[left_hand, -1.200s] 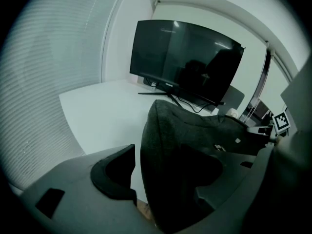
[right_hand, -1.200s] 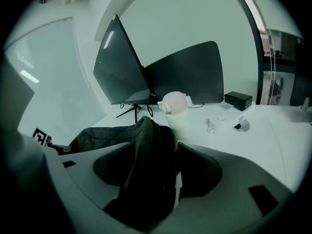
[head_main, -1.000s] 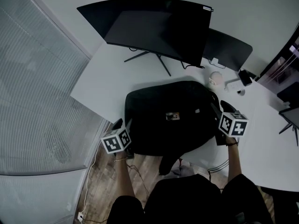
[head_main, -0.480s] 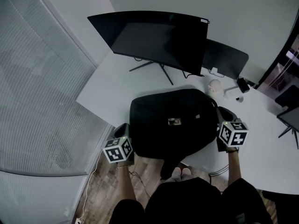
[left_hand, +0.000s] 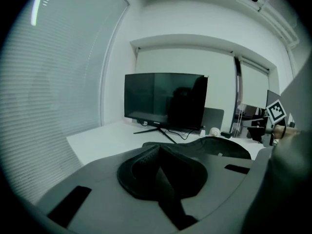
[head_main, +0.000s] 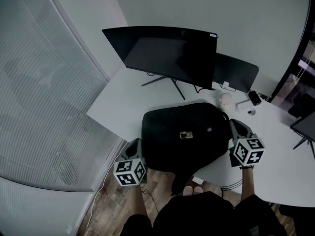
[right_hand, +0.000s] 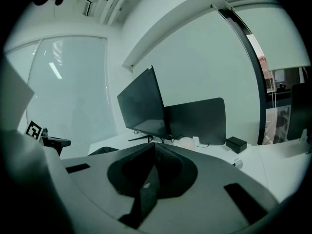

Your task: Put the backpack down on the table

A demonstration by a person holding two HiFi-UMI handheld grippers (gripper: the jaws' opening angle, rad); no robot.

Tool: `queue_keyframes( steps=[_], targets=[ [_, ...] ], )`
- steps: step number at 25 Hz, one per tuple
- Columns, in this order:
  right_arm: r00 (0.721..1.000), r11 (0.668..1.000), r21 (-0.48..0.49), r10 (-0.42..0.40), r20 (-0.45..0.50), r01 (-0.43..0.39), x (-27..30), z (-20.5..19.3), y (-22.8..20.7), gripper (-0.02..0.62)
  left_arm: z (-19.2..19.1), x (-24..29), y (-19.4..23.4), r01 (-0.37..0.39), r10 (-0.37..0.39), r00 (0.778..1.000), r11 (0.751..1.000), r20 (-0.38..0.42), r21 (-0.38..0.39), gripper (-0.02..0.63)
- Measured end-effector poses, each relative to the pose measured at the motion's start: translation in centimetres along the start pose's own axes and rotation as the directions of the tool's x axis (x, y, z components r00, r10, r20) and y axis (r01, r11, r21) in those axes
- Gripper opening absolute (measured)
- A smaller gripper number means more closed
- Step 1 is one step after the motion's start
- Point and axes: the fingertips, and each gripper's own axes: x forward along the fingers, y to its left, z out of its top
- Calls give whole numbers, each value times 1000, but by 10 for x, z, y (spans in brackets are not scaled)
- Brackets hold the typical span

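— While the left claw (left_hand: 158, 149) and the right claw (right_hand: 153, 146) hang clear of it, where does the black fabric backpack (head_main: 197, 149) lie?

— Flat on the white bench (head_main: 118, 100), at the bench's near edge, broad face up, with a small pale patch (head_main: 186, 134) near the middle of that face.

— Can you see anything inside it?

— No. The head view shows it closed over, so what it holds cannot be told.

— And the left claw?

— Just beside the backpack's left edge, not touching the fabric. Its jaws have just been closing and stand together, pad against pad, with nothing between them. Its black-and-white marker cube (head_main: 130, 172) sits on the end away from the backpack.

— The right claw?

— Just beside the backpack's right edge, also apart from it. Its jaws have likewise just been closing and are together, gripping nothing.

— What stands around the backpack?

— Behind it is a wide black curved monitor (head_main: 167, 53) on a splayed stand, and behind the backpack's right corner a smaller dark flat panel (head_main: 236, 73). Between that panel and the backpack sits a small pale rounded object (head_main: 226, 101). Whether it is a cup, and whether anything is in it, is too small to tell. Further right of the backpack lies a small black box (head_main: 254, 98). Left of the backpack, past the bench, hang pale slatted blinds (head_main: 44, 112), and below its near end shows brown wooden floor (head_main: 106, 205).
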Motion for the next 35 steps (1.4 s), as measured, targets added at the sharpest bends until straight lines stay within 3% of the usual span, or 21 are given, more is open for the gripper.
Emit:
queue_keyframes(
  steps=[12,21,35],
  targets=[
    [987,996,-50,78,143,-71,-32,27,24,14,24,-36,-28,-26,7,989,991,149,128,15],
    [971,991,-80,122,204,-107,-45,37,37,12,26,-53,-27,-65,38,979,989,199,131,15],
    [970,984,-128,145,193,-122,-41,38,43,12,26,-60,-17,-89,64,975,989,212,114,15]
  ],
)
